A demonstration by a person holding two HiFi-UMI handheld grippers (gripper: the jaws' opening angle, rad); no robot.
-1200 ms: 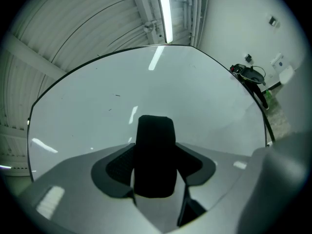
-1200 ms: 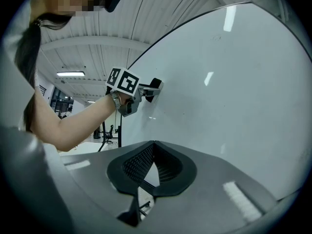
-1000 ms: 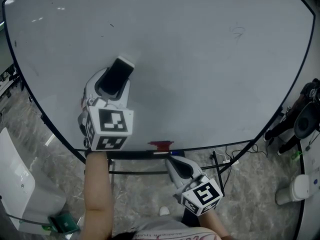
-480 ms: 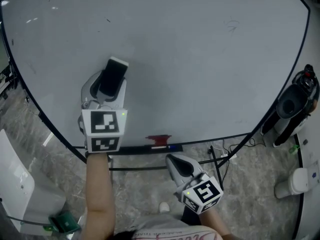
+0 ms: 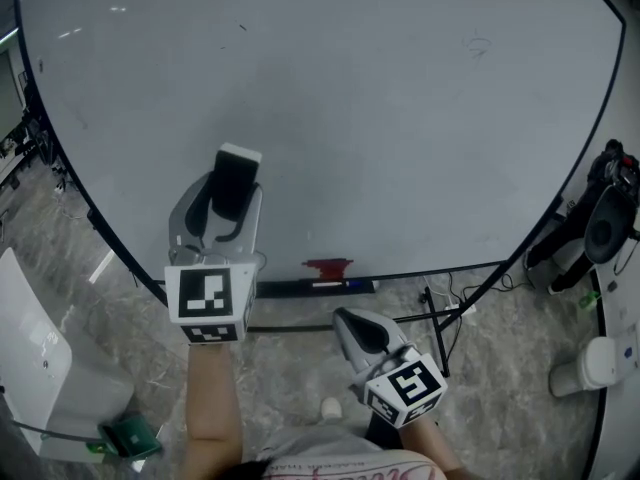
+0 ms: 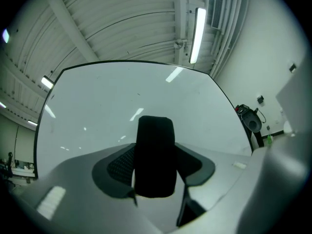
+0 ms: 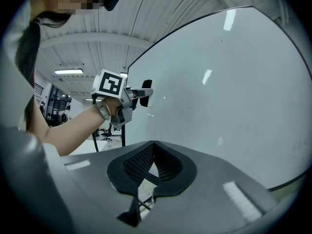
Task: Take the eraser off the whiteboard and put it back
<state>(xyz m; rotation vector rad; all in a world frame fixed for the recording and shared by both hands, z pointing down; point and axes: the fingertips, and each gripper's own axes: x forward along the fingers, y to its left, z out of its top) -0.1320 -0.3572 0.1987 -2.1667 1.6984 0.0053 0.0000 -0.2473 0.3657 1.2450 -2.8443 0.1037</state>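
With my left gripper's [image 5: 228, 213] wide-spread jaws clamped on the eraser [image 5: 236, 176] near the whiteboard's [image 5: 400, 118] lower-left edge and my right gripper [image 5: 358, 330] closed and empty, I risk it twisting in the pads if it meets the board tilted, then dropping.

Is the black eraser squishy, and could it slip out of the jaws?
Probably a bit squishy: the eraser has a fuzzy, felt-like black face. It looks light, sticking far out without sagging. Slipping seems unlikely; the textured jaws clamp its sides.
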